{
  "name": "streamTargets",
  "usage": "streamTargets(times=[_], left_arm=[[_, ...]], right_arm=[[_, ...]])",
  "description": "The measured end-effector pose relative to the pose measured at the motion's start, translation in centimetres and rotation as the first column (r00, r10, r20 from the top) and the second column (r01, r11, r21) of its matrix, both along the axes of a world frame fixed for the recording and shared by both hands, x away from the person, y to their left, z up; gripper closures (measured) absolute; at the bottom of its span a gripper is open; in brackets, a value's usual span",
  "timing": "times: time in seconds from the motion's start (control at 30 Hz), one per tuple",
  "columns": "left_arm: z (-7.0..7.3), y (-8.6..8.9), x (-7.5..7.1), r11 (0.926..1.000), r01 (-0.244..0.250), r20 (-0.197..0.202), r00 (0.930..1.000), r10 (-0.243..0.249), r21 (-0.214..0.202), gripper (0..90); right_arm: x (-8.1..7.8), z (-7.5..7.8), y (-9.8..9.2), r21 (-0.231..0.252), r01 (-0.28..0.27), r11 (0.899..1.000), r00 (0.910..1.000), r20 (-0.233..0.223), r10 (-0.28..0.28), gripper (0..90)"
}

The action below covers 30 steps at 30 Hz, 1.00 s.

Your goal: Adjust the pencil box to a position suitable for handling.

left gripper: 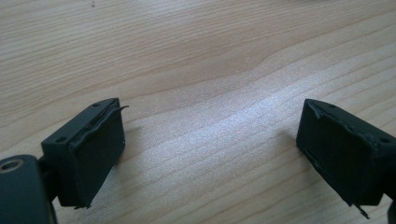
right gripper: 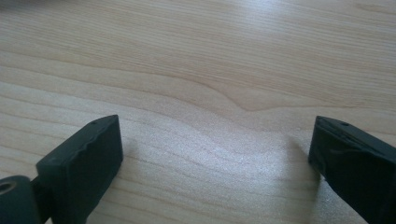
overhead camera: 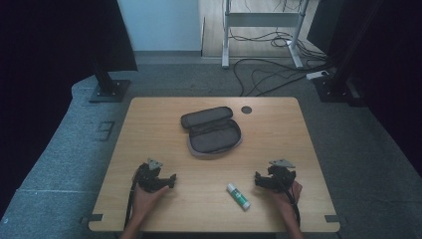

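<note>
Both forearms come in at the near edge of the wooden counter (overhead camera: 149, 119). Open grey pencil case (overhead camera: 213, 132) lies mid-counter, ahead of both tongs. Left tongs (overhead camera: 172, 178) spread, empty, well apart from everything. Right tongs (overhead camera: 257, 178) spread, empty too. Glue stick (overhead camera: 238, 195) lies just inboard of the right tongs, long axis diagonal, white cap pointing far-left. Right hand clearly nearer; likely its pick.

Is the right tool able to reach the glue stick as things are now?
Probably yes: the right tool is open, and the glue stick lies close beside it on bare table, nothing between them.
</note>
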<state>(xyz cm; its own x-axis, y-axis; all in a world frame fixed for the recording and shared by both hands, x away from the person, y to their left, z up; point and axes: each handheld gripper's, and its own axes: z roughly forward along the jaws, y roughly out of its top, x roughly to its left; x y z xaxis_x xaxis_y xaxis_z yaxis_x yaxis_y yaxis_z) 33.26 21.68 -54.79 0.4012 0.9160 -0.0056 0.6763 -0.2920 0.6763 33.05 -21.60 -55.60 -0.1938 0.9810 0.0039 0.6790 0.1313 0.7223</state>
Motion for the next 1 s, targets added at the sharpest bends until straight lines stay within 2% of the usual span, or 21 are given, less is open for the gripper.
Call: streamTargets(times=[0.17, 0.3, 0.43, 0.47, 0.57, 0.6, 0.7, 0.77, 0.87, 0.9, 0.93, 1.0], left_arm=[[0.0, 0.0, 0.1, 1.0, 0.0, 0.003, 1.0, 0.0, -0.002, 8.4], [0.1, 0.1, 0.0, 0.9999, -0.01, 0.016, 0.9998, 0.01, -0.007, 15.4], [0.4, -0.2, -0.1, 0.9996, -0.021, 0.043, 0.9988, 0.022, -0.017, 21.3], [1.0, -0.6, 0.0, 0.9992, -0.014, 0.061, 0.998, 0.016, -0.036, 22.3], [1.6, -1.0, 0.2, 0.9987, -0.003, 0.072, 0.9974, 0.007, -0.052, 23.3], [2.3, -1.4, 0.4, 0.998, 0.006, 0.087, 0.9962, 0.0, -0.063, 23.8], [3.1, -2.3, 1.3, 0.9956, 0.015, 0.095, 0.9955, -0.006, -0.092, 24.5], [3.4, -2.6, 1.7, 0.9952, 0.021, 0.092, 0.9957, -0.012, -0.095, 25.0], [4.3, -3.9, 3.5, 0.9917, 0.03, 0.101, 0.9947, -0.017, -0.125, 26.6], [4.3, -3.9, 3.5, 0.9917, 0.03, 0.101, 0.9947, -0.017, -0.125, 27.7], [4.5, -4.3, 4.3, 0.9891, 0.031, 0.099, 0.9949, -0.016, -0.144, 28.2], [4.5, -4.7, 5.1, 0.9882, 0.032, 0.091, 0.9957, -0.018, -0.15, 29.5]], right_arm=[[-0.1, 0.0, 0.2, 0.006, 0.047, 0.999, 0.9989, 0.001, -0.047, 5.8], [-0.2, 0.2, 0.3, 0.006, 0.052, 0.999, 0.9986, 0.005, -0.052, 12.3], [-0.1, 0.6, 0.6, 0.022, 0.02, 1.0, 0.9994, 0.027, -0.021, 18.8], [0.0, 1.0, 0.8, 0.033, -0.003, 0.999, 0.9992, 0.039, 0.002, 20.8], [0.3, 1.4, 0.8, 0.061, -0.023, 0.998, 0.9985, 0.05, 0.02, 23.1], [0.6, 2.0, 1.0, 0.087, -0.036, 0.996, 0.997, 0.072, 0.029, 25.0], [1.2, 2.5, 1.1, 0.107, -0.043, 0.993, 0.996, 0.083, 0.034, 25.9], [1.4, 2.6, 1.2, 0.109, -0.045, 0.993, 0.9958, 0.084, 0.036, 26.1], [2.1, 2.9, 1.6, 0.11, -0.058, 0.992, 0.9949, 0.088, 0.049, 27.6], [2.1, 2.9, 1.6, 0.11, -0.058, 0.992, 0.9949, 0.088, 0.049, 27.6], [2.5, 3.1, 1.8, 0.116, -0.069, 0.991, 0.9943, 0.089, 0.059, 28.3], [3.0, 3.1, 2.0, 0.126, -0.081, 0.989, 0.9932, 0.093, 0.07, 29.0]])
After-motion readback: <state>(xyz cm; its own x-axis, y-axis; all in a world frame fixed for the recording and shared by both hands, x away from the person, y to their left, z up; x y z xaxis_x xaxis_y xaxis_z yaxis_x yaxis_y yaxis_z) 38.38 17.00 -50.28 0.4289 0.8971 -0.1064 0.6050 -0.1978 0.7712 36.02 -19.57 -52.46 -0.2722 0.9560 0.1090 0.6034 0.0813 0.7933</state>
